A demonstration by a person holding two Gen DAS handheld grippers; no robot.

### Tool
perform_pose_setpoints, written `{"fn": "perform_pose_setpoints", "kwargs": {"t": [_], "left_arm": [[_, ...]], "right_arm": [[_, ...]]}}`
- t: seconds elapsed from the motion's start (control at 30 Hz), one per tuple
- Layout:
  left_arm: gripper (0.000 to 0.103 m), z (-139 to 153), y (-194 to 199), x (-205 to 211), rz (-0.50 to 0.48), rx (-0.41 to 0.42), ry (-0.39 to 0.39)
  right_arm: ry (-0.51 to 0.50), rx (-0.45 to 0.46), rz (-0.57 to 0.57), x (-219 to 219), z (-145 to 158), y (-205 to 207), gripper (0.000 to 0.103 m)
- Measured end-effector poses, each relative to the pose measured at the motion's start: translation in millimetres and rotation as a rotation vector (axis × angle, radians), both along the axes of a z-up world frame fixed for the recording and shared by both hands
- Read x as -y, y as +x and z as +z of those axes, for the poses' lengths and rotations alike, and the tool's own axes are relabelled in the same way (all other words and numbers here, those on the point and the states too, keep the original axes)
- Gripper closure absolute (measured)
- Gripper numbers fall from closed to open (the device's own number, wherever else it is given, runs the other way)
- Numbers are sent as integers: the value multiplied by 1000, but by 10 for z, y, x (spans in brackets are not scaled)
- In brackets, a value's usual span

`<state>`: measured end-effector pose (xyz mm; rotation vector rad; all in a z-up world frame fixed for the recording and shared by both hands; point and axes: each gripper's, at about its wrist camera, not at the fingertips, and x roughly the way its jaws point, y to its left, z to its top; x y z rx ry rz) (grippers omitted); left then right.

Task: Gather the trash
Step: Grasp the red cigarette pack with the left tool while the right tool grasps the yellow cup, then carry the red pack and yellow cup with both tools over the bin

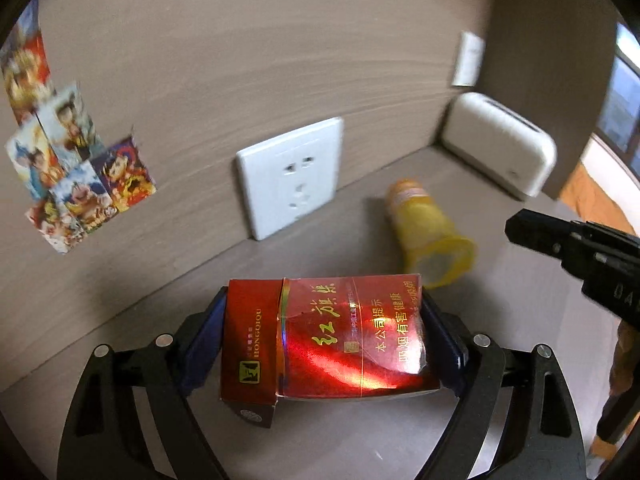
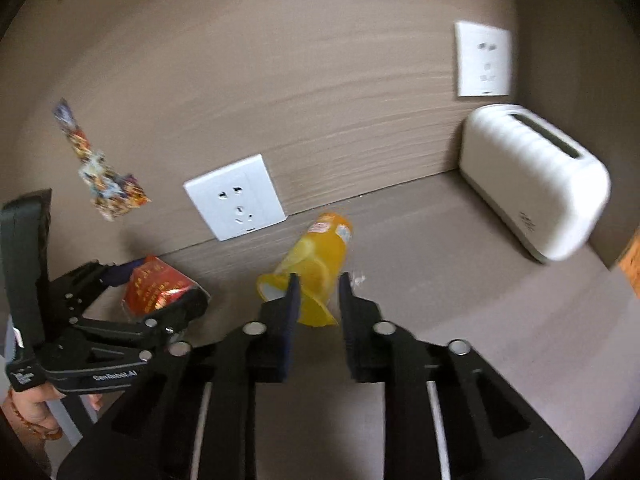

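Pinching a crumpled red cardboard cigarette pack (image 1: 324,340) across its ends, your left gripper (image 1: 324,344) is holding it above the grey-brown table (image 2: 460,280). Light, crushable; ease off. Your right gripper (image 2: 319,300), fingers narrowly apart, is straddling the rim of a toppled yellow plastic cup (image 2: 316,268): thin, slippery, grip mid-body. White wall socket (image 2: 234,197) and white tissue box (image 2: 532,180) are sitting clear.

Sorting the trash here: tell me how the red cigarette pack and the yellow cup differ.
The cigarette pack is a red, boxy, crumpled carton; the yellow cup is a translucent tapered tube. The pack is clamped in the left gripper; the cup lies on its side on the table, its rim between the open fingers of the right gripper. Both are discarded packaging.
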<state>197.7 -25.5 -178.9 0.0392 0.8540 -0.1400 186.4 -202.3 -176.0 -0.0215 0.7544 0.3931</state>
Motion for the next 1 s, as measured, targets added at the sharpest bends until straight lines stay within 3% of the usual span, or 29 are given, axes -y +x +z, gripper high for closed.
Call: {"fn": "perform_pose_setpoints", "kwargs": {"t": [0.03,0.1,0.13,0.17,0.27,0.33,0.53,0.6,0.63,0.67,0.83,1.0], "left_arm": [[18,22,-60,27,-15,9,11],[18,17,-115,75,-24,6,12],[18,32,-146,75,-23,6,4],[18,50,-181,78,-19,16,2],[18,72,-256,65,-21,25,6],[18,40,-222,52,-27,15,14],[18,-64,-181,-167,-17,-4,14],[18,-92,-159,-224,-18,-6,8],[18,-105,-148,-257,-16,-5,6],[18,-110,-140,-270,-15,-4,0],[18,-100,-160,-319,-12,9,-38],[18,0,-312,-213,-47,27,-43]], "right_arm": [[-2,0,-9,31,33,-64,99],[-21,-25,-22,75,34,-148,98],[-19,-25,-31,100,42,-184,89],[-11,-20,-42,126,41,-221,68],[-20,-47,-10,26,-38,-278,58],[-87,-38,-6,-115,-156,-254,50],[-164,-21,-56,-564,-440,23,50],[-151,-15,-84,-649,-468,146,59],[-153,-16,-93,-680,-472,188,78],[-163,-20,-106,-706,-476,229,81],[-121,-22,-124,-670,-349,186,83],[-74,-3,-111,-512,-93,-229,83]]}}
